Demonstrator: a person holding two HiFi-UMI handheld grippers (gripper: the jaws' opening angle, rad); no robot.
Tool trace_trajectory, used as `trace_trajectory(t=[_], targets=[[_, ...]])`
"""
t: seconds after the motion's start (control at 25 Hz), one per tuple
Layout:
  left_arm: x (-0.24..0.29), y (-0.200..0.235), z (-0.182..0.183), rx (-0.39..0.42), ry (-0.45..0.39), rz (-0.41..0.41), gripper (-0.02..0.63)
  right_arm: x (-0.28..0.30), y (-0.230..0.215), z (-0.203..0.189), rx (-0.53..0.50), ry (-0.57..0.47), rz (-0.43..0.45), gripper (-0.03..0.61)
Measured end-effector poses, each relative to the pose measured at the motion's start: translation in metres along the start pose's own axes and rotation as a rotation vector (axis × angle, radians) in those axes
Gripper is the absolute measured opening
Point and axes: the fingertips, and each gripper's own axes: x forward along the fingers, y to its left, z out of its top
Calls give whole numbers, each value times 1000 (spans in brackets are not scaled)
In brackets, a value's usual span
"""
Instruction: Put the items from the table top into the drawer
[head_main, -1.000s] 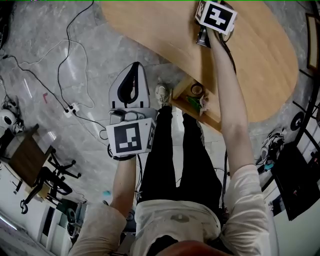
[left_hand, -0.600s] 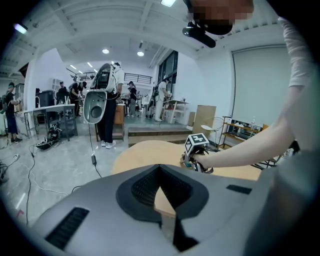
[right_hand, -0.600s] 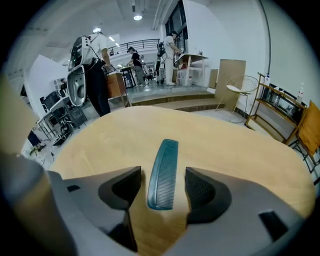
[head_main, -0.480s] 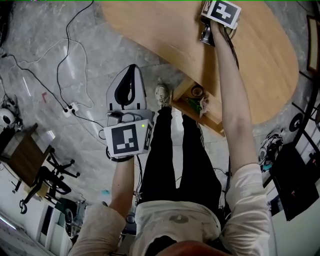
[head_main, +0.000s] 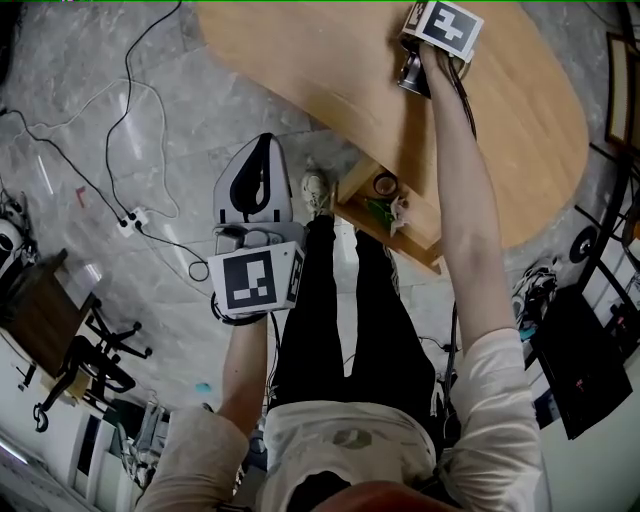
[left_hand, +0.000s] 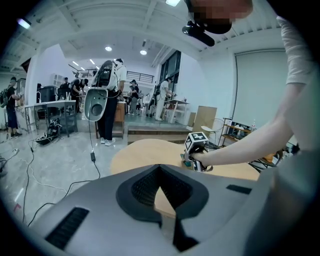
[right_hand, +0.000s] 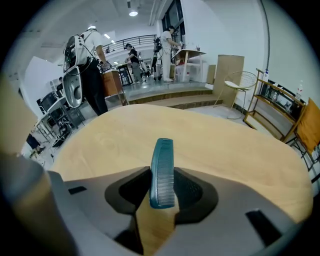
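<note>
Black cables (head_main: 113, 130) across grey marble floor (head_main: 60, 60); power strip (head_main: 136, 215); black office chair (head_main: 90, 350) at left.

Comb (right_hand: 162, 172) on table (right_hand: 225, 145), drawer (head_main: 356, 183) under table's near edge

In the head view the right tongs (head_main: 410, 72) show only their marker cube (head_main: 444, 27) and part of the body. The jaws, which have just been closing with the comb (right_hand: 163, 172) between them, lie hidden beneath. The tabletop (head_main: 320, 60) is cut off by the top edge. The drawer (head_main: 357, 180) sits half under it, and the small things (head_main: 386, 206) inside are too small to tell.
</note>
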Motion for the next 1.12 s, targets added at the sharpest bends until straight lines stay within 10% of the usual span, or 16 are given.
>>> trace_trajectory(t=[0.44,1.12], targets=[[-7,1,8,12,-18,15,6,-25,-4,17,-138,-79,-7,152],[-25,-54,29,35,-88,-15,6,-287,57,29,-342,-651,189,152]])
